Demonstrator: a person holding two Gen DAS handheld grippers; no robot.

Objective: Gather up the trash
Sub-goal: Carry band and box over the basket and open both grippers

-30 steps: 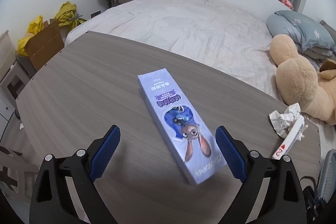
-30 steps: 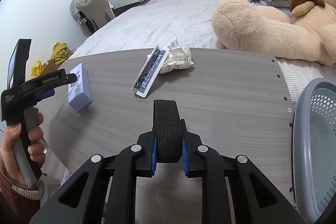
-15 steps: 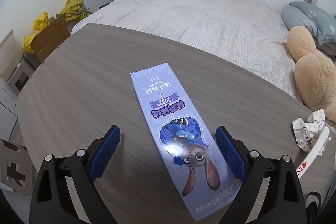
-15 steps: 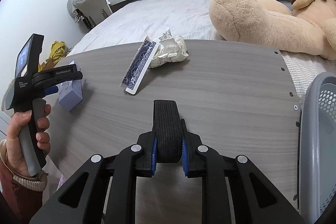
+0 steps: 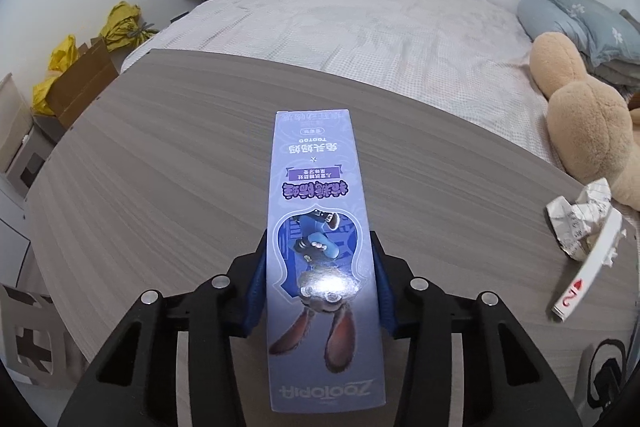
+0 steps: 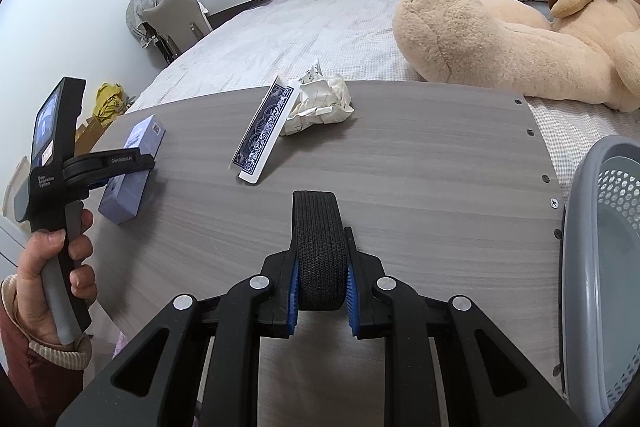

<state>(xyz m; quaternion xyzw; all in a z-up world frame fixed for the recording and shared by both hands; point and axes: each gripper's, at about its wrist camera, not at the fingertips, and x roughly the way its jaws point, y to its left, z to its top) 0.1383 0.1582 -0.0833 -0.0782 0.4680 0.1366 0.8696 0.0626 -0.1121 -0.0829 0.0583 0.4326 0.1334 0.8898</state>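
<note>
A long purple toothpaste box (image 5: pixel 320 227) with a cartoon rabbit lies on the grey wooden table (image 5: pixel 160 167). My left gripper (image 5: pixel 318 283) is shut on the box's near half; the right wrist view shows this gripper (image 6: pixel 116 163) clamped on the box (image 6: pixel 136 163) at the table's left. My right gripper (image 6: pixel 320 287) is shut on a black ribbed band (image 6: pixel 318 239) above the table's near side. A crumpled paper ball (image 6: pixel 320 103) and a playing card (image 6: pixel 264 131) leaning on it sit at the table's far edge; both show in the left wrist view, paper (image 5: pixel 576 219) and card (image 5: pixel 588 271).
A grey perforated basket (image 6: pixel 600 247) stands off the table's right edge. A bed with a large tan plush bear (image 6: pixel 500 39) lies behind the table. Cardboard boxes and yellow bags (image 5: pixel 80 75) sit on the floor at the left.
My left gripper has moved forward over the purple box and closed on its near half. My right gripper has stayed shut on the black band and drifted slightly.
</note>
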